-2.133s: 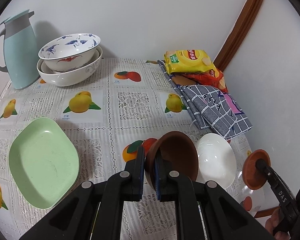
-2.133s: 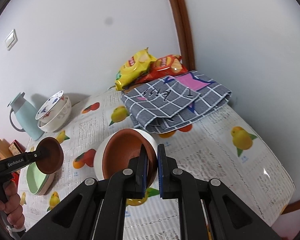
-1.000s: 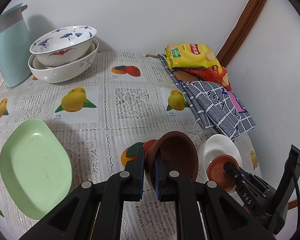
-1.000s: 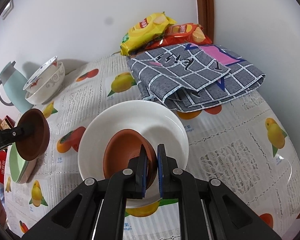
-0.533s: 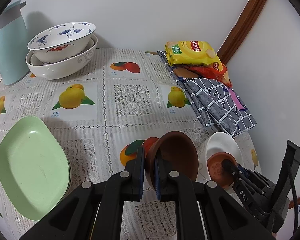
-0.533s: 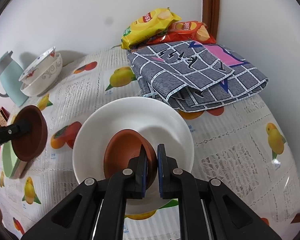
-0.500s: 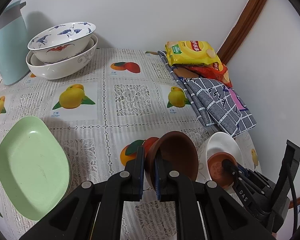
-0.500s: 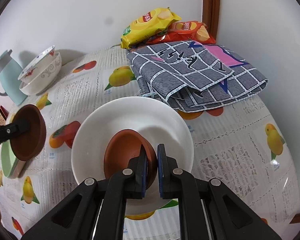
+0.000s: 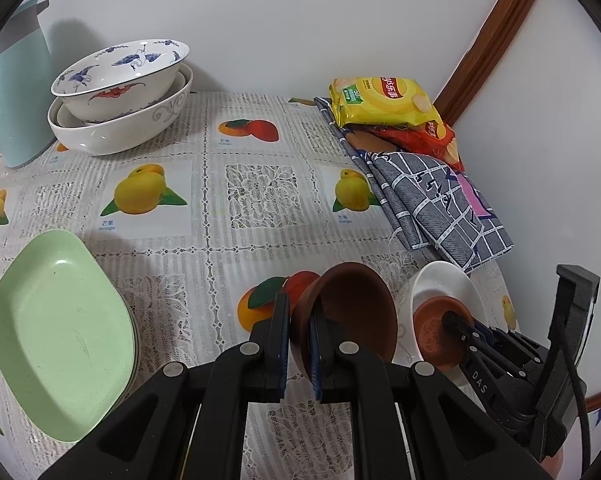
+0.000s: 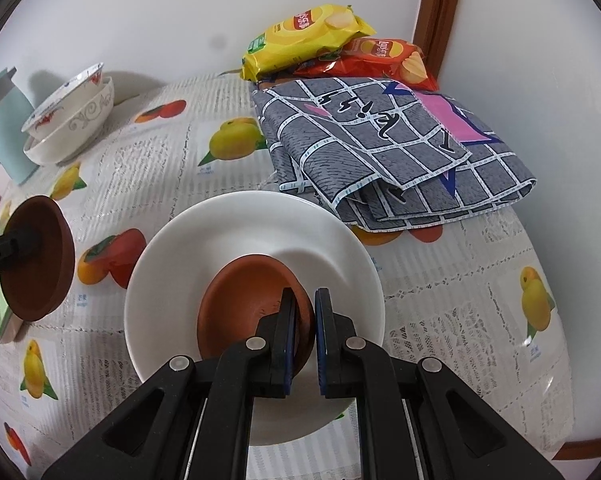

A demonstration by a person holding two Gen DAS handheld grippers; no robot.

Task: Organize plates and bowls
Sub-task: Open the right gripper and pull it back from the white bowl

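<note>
My left gripper [image 9: 299, 320] is shut on the rim of a dark brown bowl [image 9: 356, 312], held tilted above the tablecloth; the same bowl [image 10: 36, 258] shows at the left of the right wrist view. My right gripper [image 10: 305, 308] is shut on the rim of a second brown bowl [image 10: 244, 304], which sits inside the white plate [image 10: 236, 232]. In the left wrist view that brown bowl [image 9: 436, 330] and the white plate [image 9: 444, 284] lie at the lower right, with the right gripper [image 9: 454, 318] on the bowl's rim.
Stacked green plates [image 9: 56, 328] lie at the left. Two nested patterned bowls [image 9: 120, 96] and a pale blue jug [image 9: 16, 100] stand at the back left. A folded checked cloth [image 10: 388, 144] and snack bags [image 10: 308, 36] fill the back right corner by the wall.
The right gripper has lowered its brown bowl onto the white plate and rolled it flatter. The left gripper with its bowl has stayed put.
</note>
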